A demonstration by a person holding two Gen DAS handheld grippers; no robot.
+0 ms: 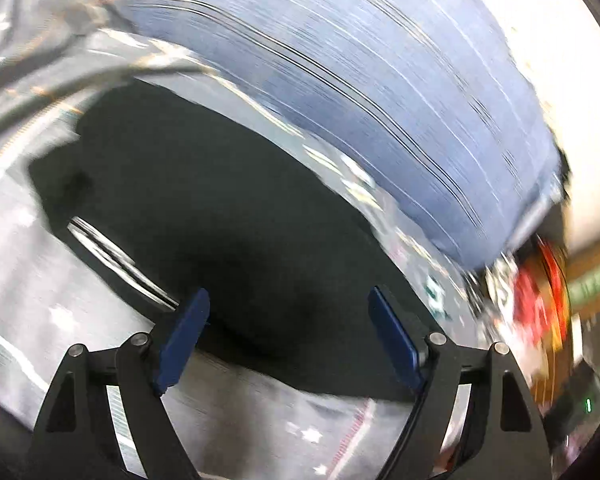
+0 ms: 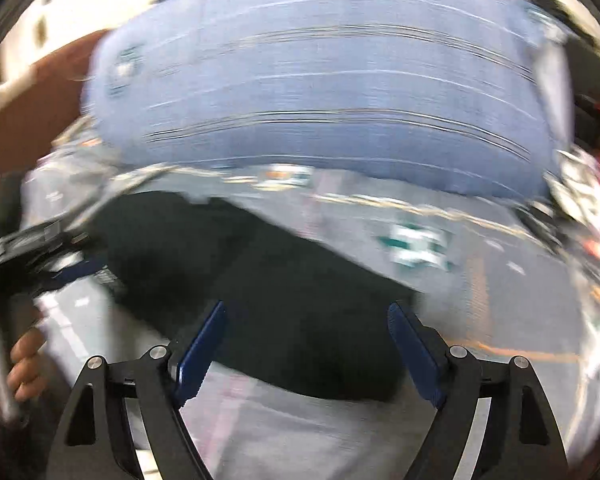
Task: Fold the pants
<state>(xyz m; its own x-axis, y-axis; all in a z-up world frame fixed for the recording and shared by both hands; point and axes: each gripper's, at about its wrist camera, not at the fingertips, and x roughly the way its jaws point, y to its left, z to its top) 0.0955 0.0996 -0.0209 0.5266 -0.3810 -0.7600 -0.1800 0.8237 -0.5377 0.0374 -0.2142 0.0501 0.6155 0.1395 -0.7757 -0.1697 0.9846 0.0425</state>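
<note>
In the left wrist view, the left gripper (image 1: 288, 334) had its two blue padded fingers (image 1: 184, 336) spread wide apart, and nothing was between them. Just beyond the fingers, in the centre of the frame, lay the dark, almost black cloth pants (image 1: 220, 200), flat on a grey printed bed sheet with small white stars (image 1: 28, 280). A white striped mark (image 1: 112, 260) showed on the dark cloth at the middle left. Above the pants, from the top centre to the right side of the frame, was a large blue pillow with thin pale lines (image 1: 360, 80), strongly blurred. Some red objects (image 1: 540, 292) appeared at the right edge, too blurred to name.

In the right wrist view, the right gripper (image 2: 306, 346) was also wide open, its blue fingers (image 2: 202, 348) apart and holding nothing. The same dark pants (image 2: 260, 280) lay directly in front of them, from the middle left to the lower centre. The grey sheet (image 2: 480, 280) continued to the right, and the blue pillow (image 2: 320, 92) filled the upper part. At the left edge, the left gripper (image 2: 32, 252) was visible, with the person's hand (image 2: 20, 360) on its handle at the lower left.
</note>
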